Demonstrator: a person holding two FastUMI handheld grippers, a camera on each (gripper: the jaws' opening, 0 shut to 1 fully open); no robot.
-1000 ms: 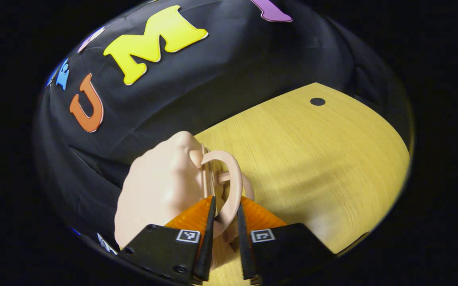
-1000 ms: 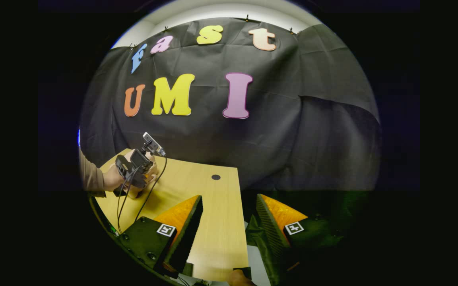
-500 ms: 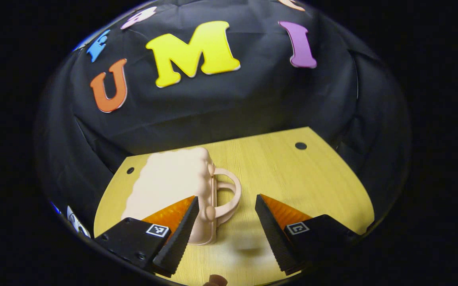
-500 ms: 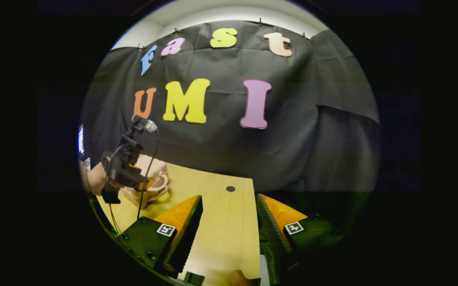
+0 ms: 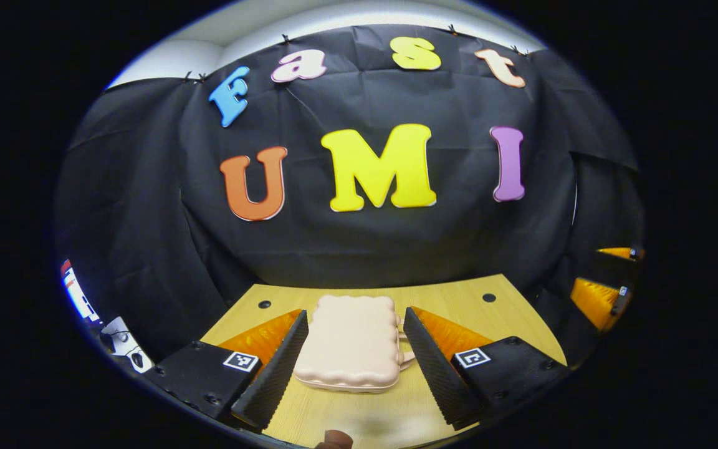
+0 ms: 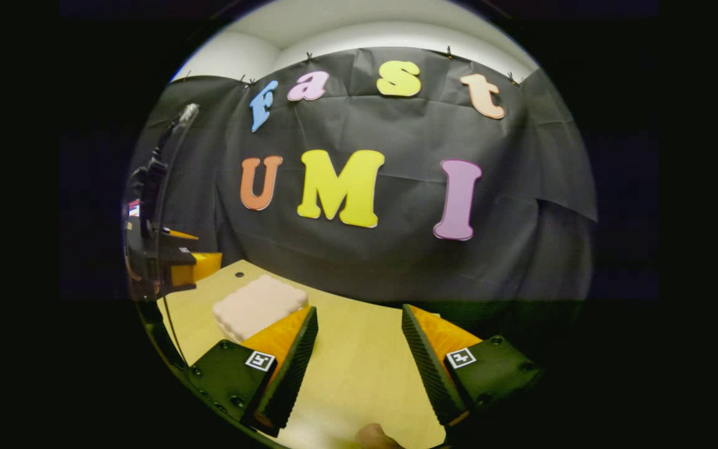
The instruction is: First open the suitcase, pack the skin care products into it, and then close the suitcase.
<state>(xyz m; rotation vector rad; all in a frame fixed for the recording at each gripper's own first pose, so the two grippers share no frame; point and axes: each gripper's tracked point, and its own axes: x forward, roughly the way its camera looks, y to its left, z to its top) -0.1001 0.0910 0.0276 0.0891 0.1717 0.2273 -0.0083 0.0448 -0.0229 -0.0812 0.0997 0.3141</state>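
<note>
A pale pink suitcase (image 5: 348, 342) lies flat and closed on the wooden table (image 5: 508, 315), its handle (image 5: 404, 358) on the right side. My left gripper (image 5: 354, 317) is open, and the case shows between its fingers but farther off, untouched. The right gripper view has the suitcase (image 6: 259, 304) to the left, partly behind my left finger. My right gripper (image 6: 359, 310) is open over bare table (image 6: 359, 355) with nothing in it. The left gripper (image 6: 169, 265) hangs above the table's left end, off the case. The right gripper (image 5: 602, 293) appears at the far right.
The black cloth wall stands close behind the table. Two small dark holes (image 5: 488, 297) (image 5: 264, 304) mark the tabletop's far corners. A lit device (image 5: 78, 293) sits beyond the table's left edge. A fingertip (image 5: 334, 439) shows at the bottom.
My left gripper was shut on the suitcase handle, then opened and drew back and up. The suitcase now lies flat. My right gripper's view has lifted and the case has come into it.
</note>
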